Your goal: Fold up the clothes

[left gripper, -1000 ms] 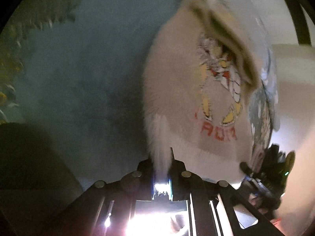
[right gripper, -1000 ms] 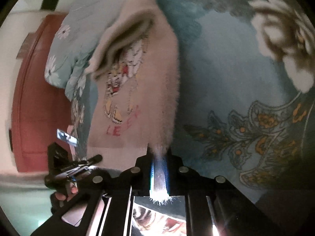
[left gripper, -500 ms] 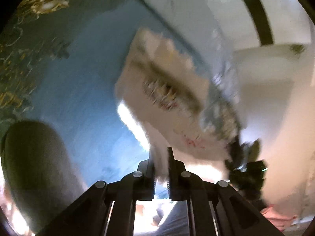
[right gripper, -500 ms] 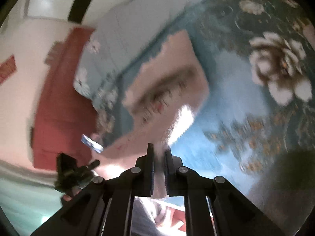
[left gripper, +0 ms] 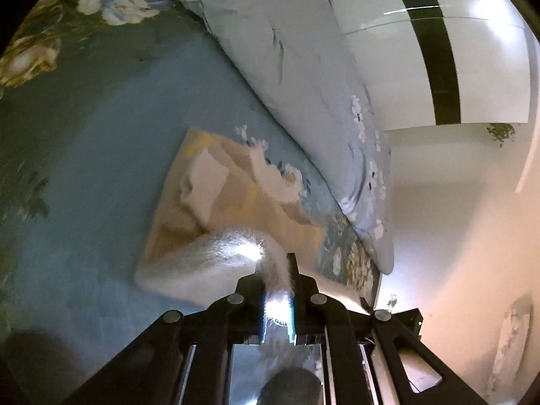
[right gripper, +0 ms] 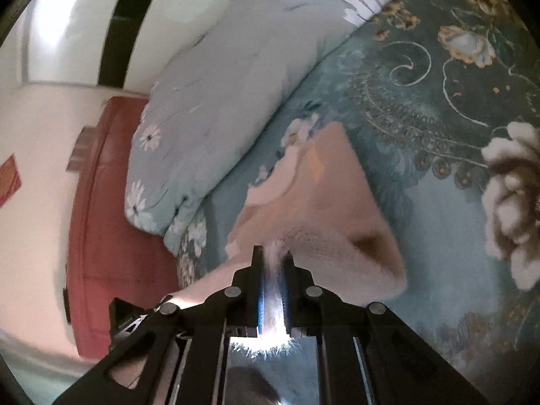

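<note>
Both grippers, left gripper (left gripper: 276, 263) and right gripper (right gripper: 272, 256), are clamped on corners of a fuzzy cream garment (left gripper: 216, 216), which is spread over the floral bedspread (left gripper: 84, 168), apparently for folding.

we see a cream, fuzzy garment (left gripper: 216, 209) with pale yellow patches at frame centre, on a teal bedsheet (left gripper: 84, 168) printed with cream and gold flowers at upper left. the pillow (left gripper: 303, 77), pale blue-grey, bears small white daisies. the black gripper (left gripper: 277, 290) frames the bottom. at left of the right view, a red headboard (right gripper: 101, 219).
</note>
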A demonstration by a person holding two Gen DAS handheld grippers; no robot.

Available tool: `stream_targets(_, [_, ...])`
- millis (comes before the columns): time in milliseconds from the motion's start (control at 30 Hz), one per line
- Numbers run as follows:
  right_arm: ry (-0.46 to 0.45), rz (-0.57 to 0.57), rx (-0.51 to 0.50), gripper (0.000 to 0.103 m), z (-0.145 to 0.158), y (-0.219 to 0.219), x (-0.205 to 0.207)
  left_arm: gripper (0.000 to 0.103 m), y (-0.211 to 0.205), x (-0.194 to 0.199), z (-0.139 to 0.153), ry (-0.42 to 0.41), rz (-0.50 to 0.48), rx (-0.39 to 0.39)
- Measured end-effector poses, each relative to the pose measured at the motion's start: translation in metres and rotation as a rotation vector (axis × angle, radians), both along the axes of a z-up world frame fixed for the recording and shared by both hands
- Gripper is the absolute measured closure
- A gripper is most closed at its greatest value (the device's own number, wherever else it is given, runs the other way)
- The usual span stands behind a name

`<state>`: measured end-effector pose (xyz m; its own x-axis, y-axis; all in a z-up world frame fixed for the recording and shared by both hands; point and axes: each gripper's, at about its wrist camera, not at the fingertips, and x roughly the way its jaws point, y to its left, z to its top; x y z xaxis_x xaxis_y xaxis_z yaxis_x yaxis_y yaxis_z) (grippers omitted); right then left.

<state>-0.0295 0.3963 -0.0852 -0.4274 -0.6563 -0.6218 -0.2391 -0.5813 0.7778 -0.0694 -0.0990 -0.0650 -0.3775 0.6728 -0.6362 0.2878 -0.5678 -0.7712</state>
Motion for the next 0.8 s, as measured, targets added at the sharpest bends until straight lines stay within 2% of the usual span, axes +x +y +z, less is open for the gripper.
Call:
stream_targets(400, [-0.106,-0.032,0.045,0.094,-0.054,0.000,-0.101,0.094,0.019,-0.107,-0.048,-0.042,0.023,-0.093])
stream_targets(600, [-0.158,-0.022,0.067,0.094,-0.080,-0.005,-0.123,0.093,0.020,-0.136,-0.088,-0.114,0.018,-0.133])
stream_targets(800, [-0.189,-0.040,0.060,0.093,-0.099,-0.005,-0.130,0.090,0.018,-0.143,-0.111,-0.145,0.026,-0.119])
